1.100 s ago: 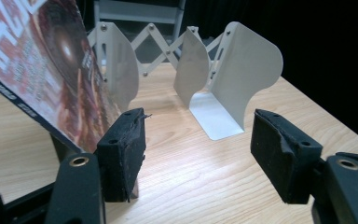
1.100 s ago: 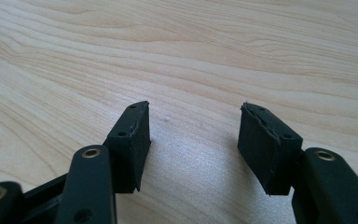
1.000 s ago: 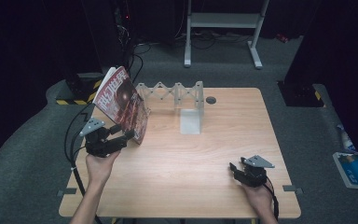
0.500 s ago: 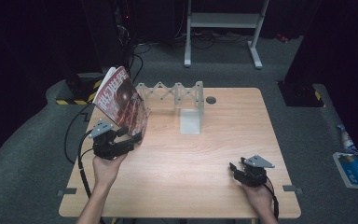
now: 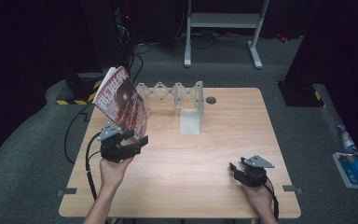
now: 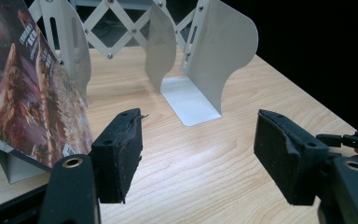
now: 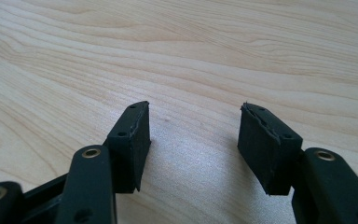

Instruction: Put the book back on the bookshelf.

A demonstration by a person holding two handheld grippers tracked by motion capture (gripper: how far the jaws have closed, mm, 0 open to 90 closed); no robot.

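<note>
Currently the left claw (image 5: 129, 141) is sitting at the left part of the pale wooden tabletop (image 5: 205, 168), its jaws standing wide apart with nothing between them. Just beyond it, the glossy magazine with a dark red illustrated cover (image 5: 121, 100) is leaning tilted in the left end of the white metal accordion-style book rack (image 5: 177, 95). In the left gripper view the magazine (image 6: 28, 93) is lying just left of the near jaw; whether its lower edge is touching that jaw is not resolvable, since the jaw is covering the spot. The magazine's top and left side are being cut off by the frame edge there, and the cover print is too small to read. The rack's curved divider plates (image 6: 214, 56) are standing upright behind, with a flat foot resting on the wood.

The right claw (image 5: 237, 169) is resting low at the right front of the tabletop, well apart from the rack. In the right gripper view its jaws (image 7: 193, 140) are also spread, holding nothing, with bare wood grain showing between them. A small dark round spot (image 5: 210, 100) is sitting beside the rack's right end; what it is cannot be made out.
</note>
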